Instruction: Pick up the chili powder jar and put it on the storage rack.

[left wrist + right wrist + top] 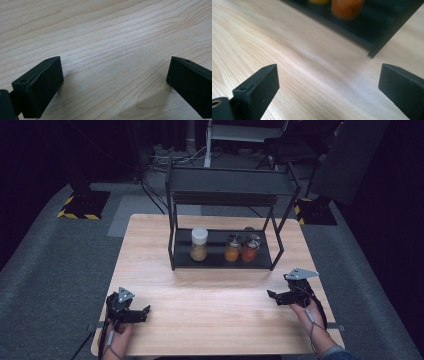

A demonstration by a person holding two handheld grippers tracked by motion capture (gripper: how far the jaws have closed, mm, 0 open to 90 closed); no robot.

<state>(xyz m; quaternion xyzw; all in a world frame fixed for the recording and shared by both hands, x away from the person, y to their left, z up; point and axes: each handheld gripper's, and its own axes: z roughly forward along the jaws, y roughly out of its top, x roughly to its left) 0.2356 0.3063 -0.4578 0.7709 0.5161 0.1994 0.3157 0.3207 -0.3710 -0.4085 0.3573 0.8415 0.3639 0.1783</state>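
Three jars (231, 248) on rack shelf (215, 261), apparently mid-table (210, 300).

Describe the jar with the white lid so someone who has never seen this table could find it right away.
On the far half of the wooden table stands a black two-tier rack. Three jars sit in a row on its lower shelf. The one you want stands alone at the left, apart from the other two: it is taller, with a white lid and tan contents, while the orange jar and red jar have metal lids.
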